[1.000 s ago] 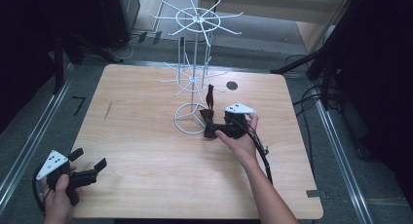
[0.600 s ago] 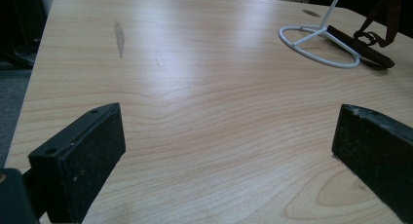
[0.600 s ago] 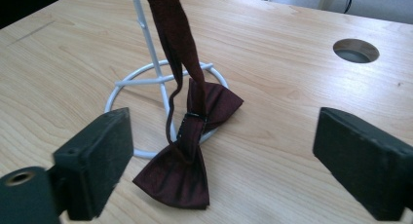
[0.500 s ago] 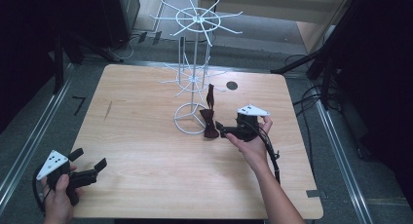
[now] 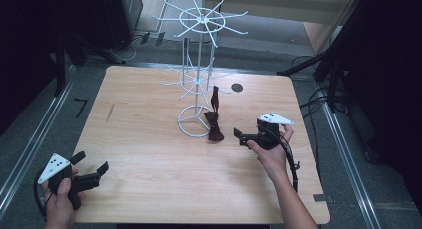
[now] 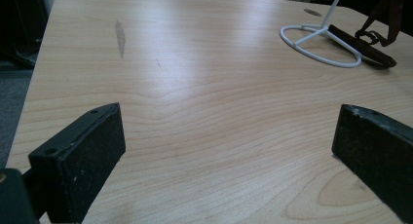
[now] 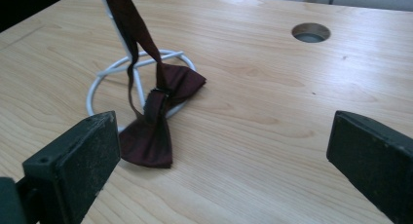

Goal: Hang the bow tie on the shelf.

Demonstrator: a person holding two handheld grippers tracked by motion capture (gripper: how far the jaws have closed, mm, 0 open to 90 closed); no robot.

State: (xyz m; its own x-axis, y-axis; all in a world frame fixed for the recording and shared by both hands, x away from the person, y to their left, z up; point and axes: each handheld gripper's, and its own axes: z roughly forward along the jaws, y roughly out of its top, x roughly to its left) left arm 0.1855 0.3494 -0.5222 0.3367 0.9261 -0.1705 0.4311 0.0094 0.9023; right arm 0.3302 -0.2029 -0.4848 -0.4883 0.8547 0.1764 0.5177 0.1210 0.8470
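Since a second ago the right tongs (image 5: 238,135) have drawn back from the bow tie (image 5: 214,125), toward the desk's right edge, their jaws just opened wide with nothing between them; the left tongs (image 5: 92,168) have kept their place at the near left corner. From the high view, the dark red bow tie hangs by its strap from the white wire rack (image 5: 198,89), its bow resting on the desk (image 5: 149,154) against the rack's ring base. Along the left tongs, released jaws frame bare wood. Along the right tongs, the bow tie (image 7: 156,121) lies ahead, beyond the gaping jaws. No writing is readable.
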